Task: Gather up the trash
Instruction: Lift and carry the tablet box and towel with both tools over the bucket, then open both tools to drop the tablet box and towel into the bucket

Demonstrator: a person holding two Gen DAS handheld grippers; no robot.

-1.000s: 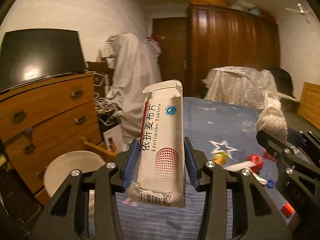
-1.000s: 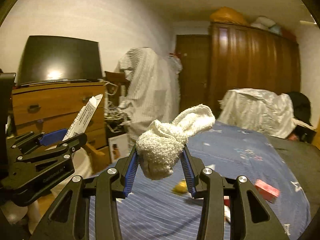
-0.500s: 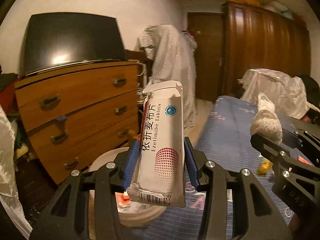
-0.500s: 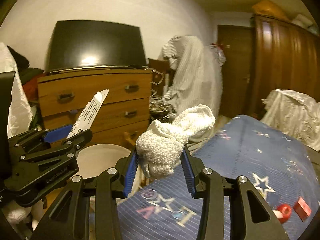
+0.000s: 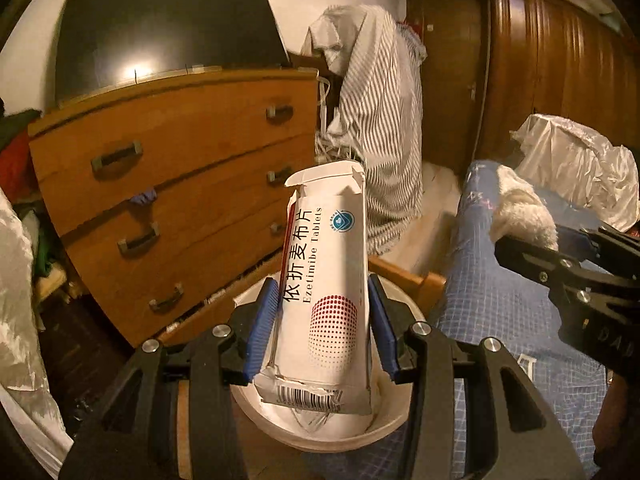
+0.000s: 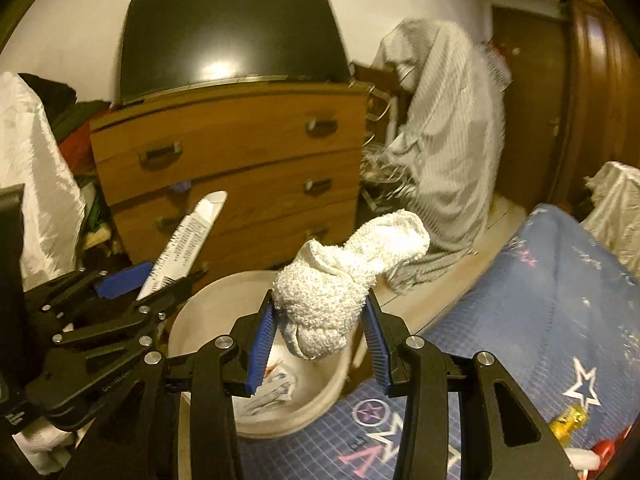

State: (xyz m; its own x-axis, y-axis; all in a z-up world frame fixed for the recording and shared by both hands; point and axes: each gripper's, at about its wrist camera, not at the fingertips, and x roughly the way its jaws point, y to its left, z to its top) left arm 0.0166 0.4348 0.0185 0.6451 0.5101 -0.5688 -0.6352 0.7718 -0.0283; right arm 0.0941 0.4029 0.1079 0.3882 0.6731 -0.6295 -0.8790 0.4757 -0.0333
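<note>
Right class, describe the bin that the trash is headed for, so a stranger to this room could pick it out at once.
Start at the wooden chest of drawers under the dark TV. On the floor in front of it, beside the blue bed sheet, stands a white round bin. It alone is an open container, with crumpled paper already inside.

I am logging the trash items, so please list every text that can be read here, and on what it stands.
"依折麦布片" – tablet box in the left gripper.
"Ezetimibe Tablets" – same box.
Barcode digits, and the fine print on the box's side: too small.
White towel in the right gripper: none.
</note>
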